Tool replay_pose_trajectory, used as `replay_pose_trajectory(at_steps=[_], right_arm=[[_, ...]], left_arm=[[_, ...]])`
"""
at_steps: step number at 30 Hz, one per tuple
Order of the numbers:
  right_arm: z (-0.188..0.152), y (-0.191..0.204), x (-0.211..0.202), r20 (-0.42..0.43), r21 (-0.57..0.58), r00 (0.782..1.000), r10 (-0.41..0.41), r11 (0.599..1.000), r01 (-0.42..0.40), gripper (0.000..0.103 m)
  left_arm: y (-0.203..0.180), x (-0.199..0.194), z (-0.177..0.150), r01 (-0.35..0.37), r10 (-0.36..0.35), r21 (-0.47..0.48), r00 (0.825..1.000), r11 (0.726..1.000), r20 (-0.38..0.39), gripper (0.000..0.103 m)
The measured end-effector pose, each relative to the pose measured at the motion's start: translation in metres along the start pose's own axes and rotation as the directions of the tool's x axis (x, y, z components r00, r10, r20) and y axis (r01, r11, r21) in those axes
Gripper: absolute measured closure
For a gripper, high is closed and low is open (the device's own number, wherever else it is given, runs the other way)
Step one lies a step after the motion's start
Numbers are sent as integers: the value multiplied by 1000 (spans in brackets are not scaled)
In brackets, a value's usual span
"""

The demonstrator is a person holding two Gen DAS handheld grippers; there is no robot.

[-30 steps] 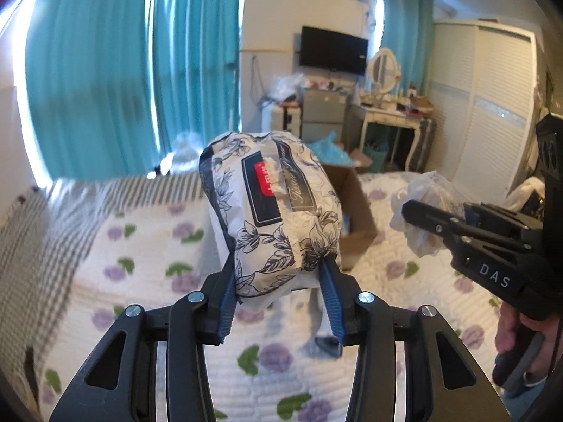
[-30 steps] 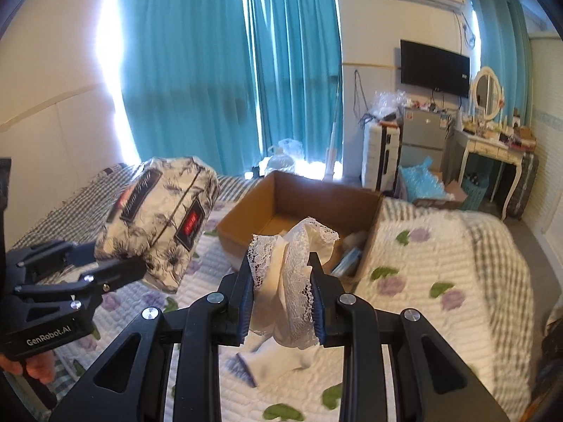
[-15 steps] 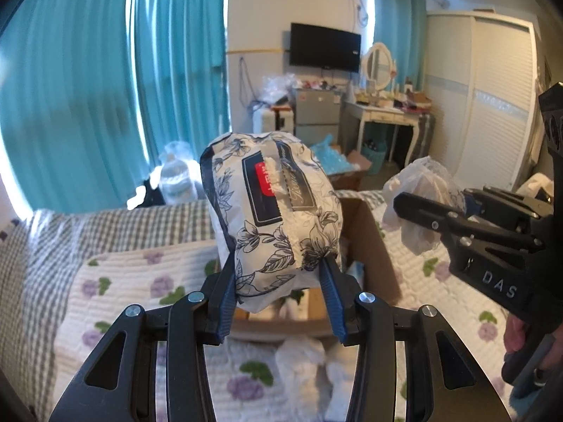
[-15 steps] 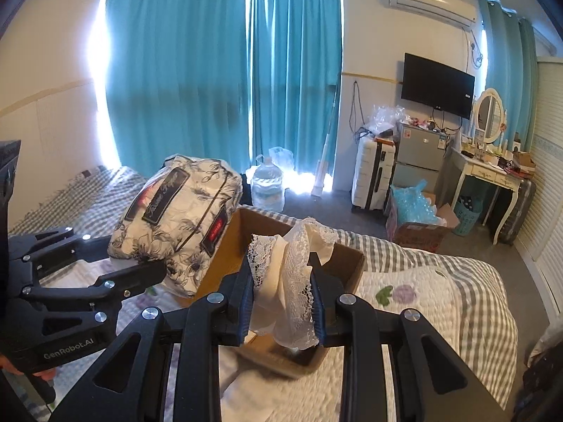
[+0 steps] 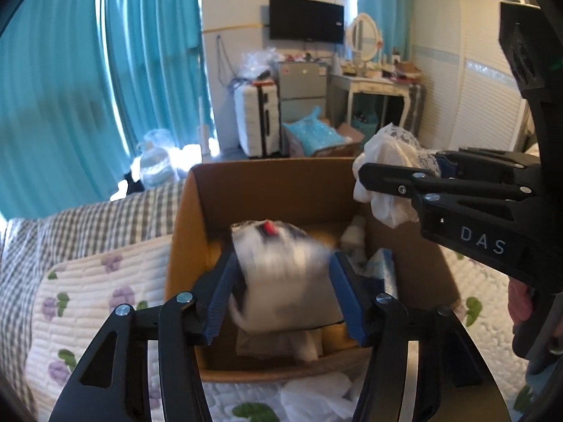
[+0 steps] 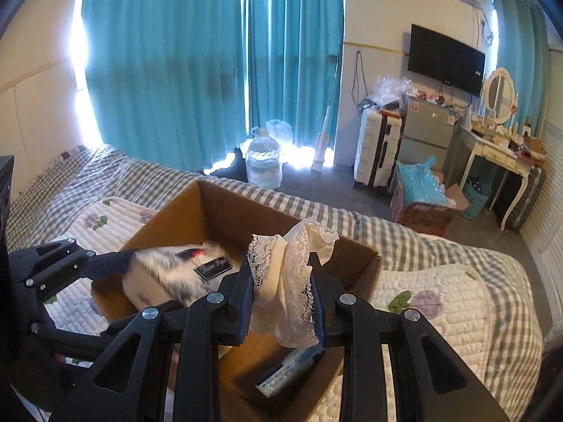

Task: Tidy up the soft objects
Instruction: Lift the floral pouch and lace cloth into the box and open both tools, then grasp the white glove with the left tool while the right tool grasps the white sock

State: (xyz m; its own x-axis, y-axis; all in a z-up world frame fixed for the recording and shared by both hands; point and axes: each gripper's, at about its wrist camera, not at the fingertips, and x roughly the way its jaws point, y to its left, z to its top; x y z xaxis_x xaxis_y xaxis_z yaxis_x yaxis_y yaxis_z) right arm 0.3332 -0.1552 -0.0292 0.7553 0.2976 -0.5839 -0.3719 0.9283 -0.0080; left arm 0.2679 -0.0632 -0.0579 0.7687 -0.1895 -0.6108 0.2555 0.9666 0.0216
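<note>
Starting on the left, the bed (image 5: 88,292) has a puffy quilted cover with purple flowers and green leaves over a grey checked sheet. The left gripper (image 5: 281,288) is over the open cardboard box (image 5: 267,186), and its blue ribbed jaws are spread wide with the pouch (image 5: 281,277) between them. The pouch is a soft, stuffed white fabric bag with a dark floral print and a red tag, badly motion-blurred, so it's impossible to tell if the pads actually touch it. It sits inside the box mouth, long axis running roughly away from the left camera toward the far wall. The box is plain brown, smooth-walled and rectangular, with some small packets on its floor. Further right, the right gripper (image 6: 281,302) has its jaws clamped on the lace cloth (image 6: 292,274), a crumpled cream piece with scalloped openwork edging, bunched upright, with its frilly top above the jaws, hanging over the box's right side.
</note>
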Motion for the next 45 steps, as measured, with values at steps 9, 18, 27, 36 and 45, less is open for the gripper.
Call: replay_pose_trajectory(at_steps=[9,18,27,36,45], right_arm=[[4,-1,-5,17,24,999,-31,999,31,32],[28,14,-93,74,8,990,-120,993,120,14],[32,37,-192,38,-35,986,-163,986,164,0],[-15,60,-221,-57,-27,990,-130,991,129,0],[-89,72,-145,-214,10,973,-89,996,93,0]], left_arm=[[1,-20,-1,-50,50,3,999,999,14,38],[-1,-105,14,-69,70,-11,993,998,99,29],[-6,-216,18,-117,122,-39,973,992,194,23],[-10,-260,-18,-94,97,-25,979,995,180,23],[-4,-199,-73,-102,105,-89,994,991,35,23]])
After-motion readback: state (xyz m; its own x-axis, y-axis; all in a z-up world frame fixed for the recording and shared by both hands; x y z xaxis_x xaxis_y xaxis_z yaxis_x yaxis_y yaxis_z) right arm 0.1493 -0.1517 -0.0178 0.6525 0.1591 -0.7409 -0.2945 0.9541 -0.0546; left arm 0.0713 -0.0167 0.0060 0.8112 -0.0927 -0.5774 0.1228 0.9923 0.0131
